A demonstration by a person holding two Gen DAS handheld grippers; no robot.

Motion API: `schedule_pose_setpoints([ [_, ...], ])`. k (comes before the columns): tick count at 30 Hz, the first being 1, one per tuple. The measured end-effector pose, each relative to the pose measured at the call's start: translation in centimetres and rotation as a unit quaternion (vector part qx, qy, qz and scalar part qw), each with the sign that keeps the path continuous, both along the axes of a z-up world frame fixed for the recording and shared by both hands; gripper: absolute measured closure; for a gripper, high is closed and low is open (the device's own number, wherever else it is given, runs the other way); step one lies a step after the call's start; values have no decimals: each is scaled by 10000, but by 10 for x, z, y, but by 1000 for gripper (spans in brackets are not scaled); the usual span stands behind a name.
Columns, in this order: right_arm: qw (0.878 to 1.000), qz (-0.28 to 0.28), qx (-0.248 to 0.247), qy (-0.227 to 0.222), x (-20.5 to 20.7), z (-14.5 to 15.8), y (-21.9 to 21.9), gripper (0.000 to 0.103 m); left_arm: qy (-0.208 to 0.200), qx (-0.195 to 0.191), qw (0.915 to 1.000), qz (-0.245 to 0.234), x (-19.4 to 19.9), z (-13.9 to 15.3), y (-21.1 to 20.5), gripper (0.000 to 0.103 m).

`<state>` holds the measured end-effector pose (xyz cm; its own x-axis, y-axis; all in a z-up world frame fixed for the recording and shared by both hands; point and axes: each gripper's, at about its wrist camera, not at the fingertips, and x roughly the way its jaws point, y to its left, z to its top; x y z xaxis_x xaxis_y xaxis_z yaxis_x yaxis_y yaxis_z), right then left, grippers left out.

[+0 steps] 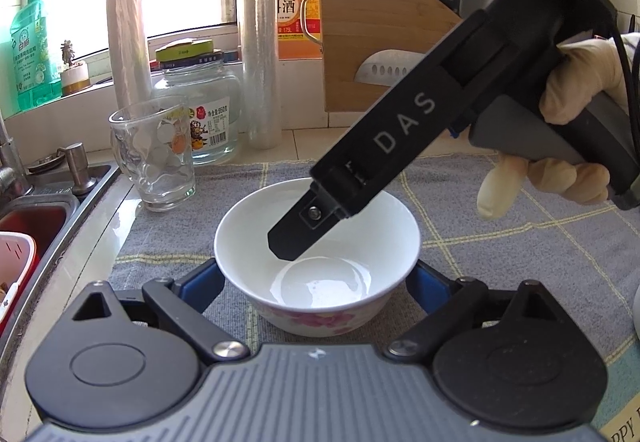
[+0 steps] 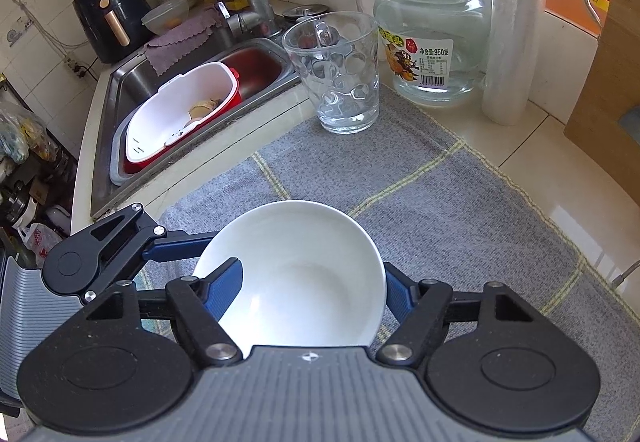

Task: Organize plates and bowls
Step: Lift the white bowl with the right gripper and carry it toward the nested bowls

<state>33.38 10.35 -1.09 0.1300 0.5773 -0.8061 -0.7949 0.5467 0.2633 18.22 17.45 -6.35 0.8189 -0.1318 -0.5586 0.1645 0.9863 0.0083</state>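
Left wrist view
Bowl: a white bowl (image 1: 320, 226) with pink flowers on the outside stands upright on a grey checked cloth (image 1: 520, 242), in the middle of the view.
Left claw: the left claw (image 1: 316, 274) has one blue finger at each side of the bowl, set wide. They seem to press on its outer wall, but the rim hides the contact line.
Right claw: the right claw (image 1: 296, 238) comes down at a slant from the upper right, and one black finger dips inside the bowl.
Hand: a gloved hand (image 1: 576, 82) holds the handle of this claw.
Behind the bowl: a clear glass (image 1: 154, 158) stands on the far left part of the cloth, and a glass jar (image 1: 208, 110) is just behind it.
Far edge: a roll of film (image 1: 260, 42) stands on end, with a wooden board (image 1: 380, 22) against the wall to its right.

Right wrist view
Bowl: it is close under the camera, empty, on the same cloth.
Right claw: it is clamped on the bowl, with the left finger (image 2: 228, 282) inside and the right finger outside the rim.
Left claw: it reaches the bowl from the left.
Table: the pale table (image 2: 540, 146) carries the cloth.
Sink: a steel sink (image 2: 120, 90) lies to the left, well apart from the bowl. It holds a red and white basin (image 2: 180, 114).
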Motion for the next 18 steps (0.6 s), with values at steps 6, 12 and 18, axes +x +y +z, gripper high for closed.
schedule_pose_setpoints([
  [6, 10000, -13, 9, 28, -2, 2, -1, 24, 55, 28, 10000, -21, -2, 2, -1, 7],
  [12, 9998, -61, 80, 160, -10, 11, -10, 24, 105, 69, 9998, -124, -11, 9, -4, 7],
  [18, 9997, -76, 111, 182, -27, 25, -23, 24, 115, 132, 9994, -285, -27, 23, -13, 7],
])
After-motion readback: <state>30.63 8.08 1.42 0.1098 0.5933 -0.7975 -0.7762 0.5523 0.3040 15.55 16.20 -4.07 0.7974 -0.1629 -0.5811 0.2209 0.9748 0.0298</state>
